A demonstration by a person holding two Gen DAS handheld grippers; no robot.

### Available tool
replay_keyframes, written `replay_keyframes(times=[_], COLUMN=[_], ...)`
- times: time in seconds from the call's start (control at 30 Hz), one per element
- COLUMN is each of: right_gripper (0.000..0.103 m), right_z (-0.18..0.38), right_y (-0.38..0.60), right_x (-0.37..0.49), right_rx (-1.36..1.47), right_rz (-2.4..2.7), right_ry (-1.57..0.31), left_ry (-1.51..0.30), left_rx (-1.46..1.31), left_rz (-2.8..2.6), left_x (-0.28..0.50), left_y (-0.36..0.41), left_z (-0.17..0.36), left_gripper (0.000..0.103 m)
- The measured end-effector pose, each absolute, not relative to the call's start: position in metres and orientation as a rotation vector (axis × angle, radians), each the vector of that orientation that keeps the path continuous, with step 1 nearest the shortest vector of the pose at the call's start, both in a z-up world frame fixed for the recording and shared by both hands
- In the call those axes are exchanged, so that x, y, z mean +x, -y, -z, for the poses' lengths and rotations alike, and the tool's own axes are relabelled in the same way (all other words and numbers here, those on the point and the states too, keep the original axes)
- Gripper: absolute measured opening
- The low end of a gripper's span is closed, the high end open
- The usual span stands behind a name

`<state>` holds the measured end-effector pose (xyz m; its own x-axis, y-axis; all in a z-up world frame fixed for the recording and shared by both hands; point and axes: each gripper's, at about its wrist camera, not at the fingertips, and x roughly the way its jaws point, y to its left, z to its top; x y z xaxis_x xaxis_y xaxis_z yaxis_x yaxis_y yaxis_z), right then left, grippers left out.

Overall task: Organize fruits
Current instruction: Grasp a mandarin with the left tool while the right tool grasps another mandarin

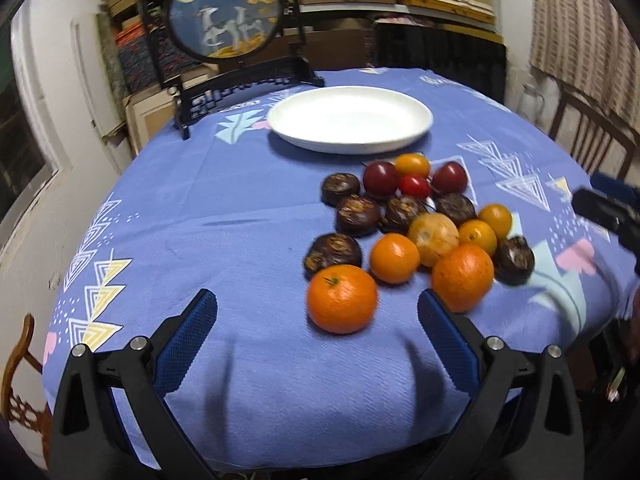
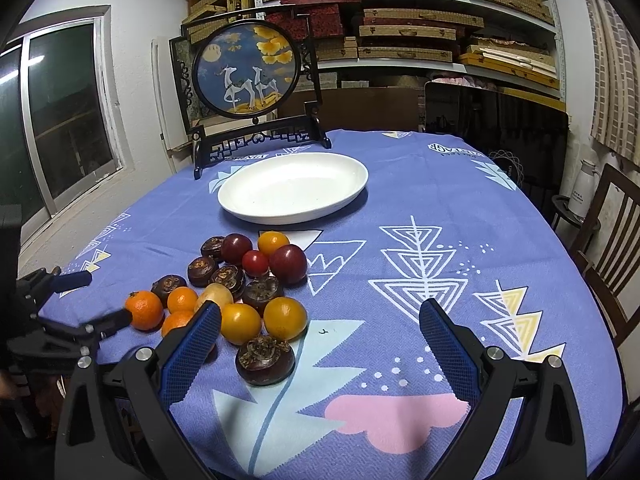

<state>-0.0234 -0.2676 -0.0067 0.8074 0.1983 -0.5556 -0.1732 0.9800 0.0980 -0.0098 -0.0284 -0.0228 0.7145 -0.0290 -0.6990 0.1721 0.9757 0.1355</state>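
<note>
A pile of fruits lies on the blue tablecloth: orange tangerines (image 1: 342, 299) (image 2: 145, 309), dark brown water chestnuts (image 1: 357, 215) (image 2: 265, 359), yellow and red tomatoes (image 1: 415, 185) (image 2: 255, 262) and dark red plums (image 1: 381, 177) (image 2: 288, 263). An empty white oval plate (image 1: 350, 119) (image 2: 293, 187) stands behind the pile. My left gripper (image 1: 318, 312) is open, its fingers on either side of the nearest tangerine, just short of it. My right gripper (image 2: 320, 320) is open and empty, to the right of the pile, with its left finger over an orange.
A round embroidered screen on a black stand (image 1: 224, 12) (image 2: 246, 72) stands at the table's back edge behind the plate. Wooden chairs (image 2: 612, 240) stand at the right. Shelves of boxes (image 2: 420, 20) fill the back wall. The table edge (image 1: 92, 264) curves close at left.
</note>
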Motion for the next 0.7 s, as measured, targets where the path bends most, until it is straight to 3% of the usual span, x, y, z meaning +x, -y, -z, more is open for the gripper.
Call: replay_keyframes(times=[0.43,0.47,0.5,0.57,0.7], right_gripper=[0.099,0.099,0.099,0.099,0.099], right_z=[0.01,0.01,0.01,0.011,0.012], right_y=[0.275,0.275,0.275,0.276,0.271], right_x=[-0.023,-0.023,-0.023,-0.023,-0.024], right_rx=[0.057,0.058,0.059,0.058,0.048], right_rz=[-0.193,-0.192,-0.192,-0.195,-0.252], right_ry=[-0.603,-0.604,-0.605,-0.607,-0.609], left_ry=[-0.787,-0.792,-0.804,-0.85,-0.858], left_rx=[0.204,0.198,0.191,0.153,0.142], left_rz=[0.112,0.121,0.133,0.183,0.201], left_x=[0.002,0.004,0.006,0.012,0.011], left_y=[0.033,0.033,0.032,0.03,0.029], left_z=[0.038,0.04,0.042,0.051,0.056], left_gripper=[0.096,0.082,0.059,0.047,0.045])
